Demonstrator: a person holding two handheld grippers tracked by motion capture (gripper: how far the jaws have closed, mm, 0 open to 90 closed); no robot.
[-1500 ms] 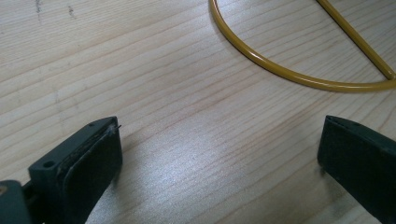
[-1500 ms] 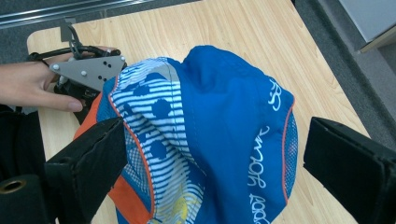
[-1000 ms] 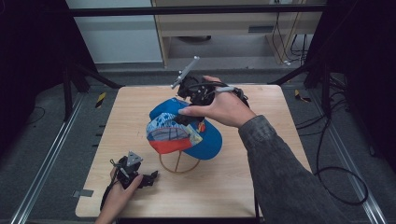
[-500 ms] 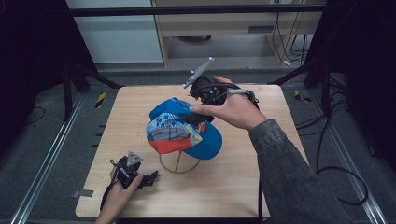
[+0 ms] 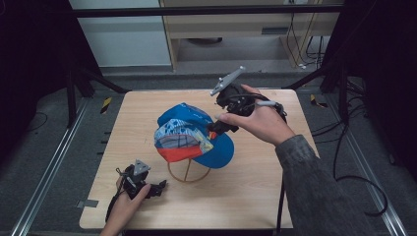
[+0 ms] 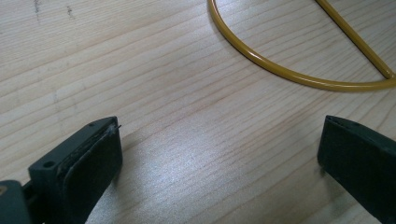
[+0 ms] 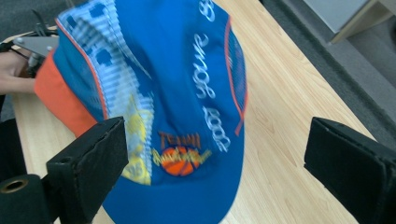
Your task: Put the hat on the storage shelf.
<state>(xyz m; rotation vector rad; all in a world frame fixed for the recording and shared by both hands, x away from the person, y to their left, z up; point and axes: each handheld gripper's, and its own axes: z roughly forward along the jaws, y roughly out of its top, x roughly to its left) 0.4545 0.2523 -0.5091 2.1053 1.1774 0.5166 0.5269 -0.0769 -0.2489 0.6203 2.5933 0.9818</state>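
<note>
At the centre of the bench point(image 5: 255, 196), a blue cap point(image 5: 194, 132) with a patterned front panel and an orange underside sits on a yellow wire stand point(image 5: 189, 173), whose round base ring rests flat on the wood. The stand holds the cap clear of the surface, so the crown keeps its shape and the brim edge is open to a grasp from the side. The right hand-held gripper point(image 5: 221, 127) is positioned at the right side of the cap, close to the brim; the high view cannot settle whether it touches the fabric. In the right gripper view its jaws stand wide apart with the cap point(image 7: 187, 107) between and beyond them, the embroidered basketball logo facing the camera; nothing is clamped. This alignment suggests an approach to take the cap by its brim or crown and lift it from the stand. The left hand-held gripper point(image 5: 147, 188) lies low at the near left corner of the bench, well apart from the cap, with the hand resting beside it. In the left gripper view its jaws are likewise spread, holding nothing, and they point across bare wood toward the stand's base ring point(image 6: 289, 70). This placement keeps it out of the working path, yet near enough to steady the stand if the lift tips it.
</note>
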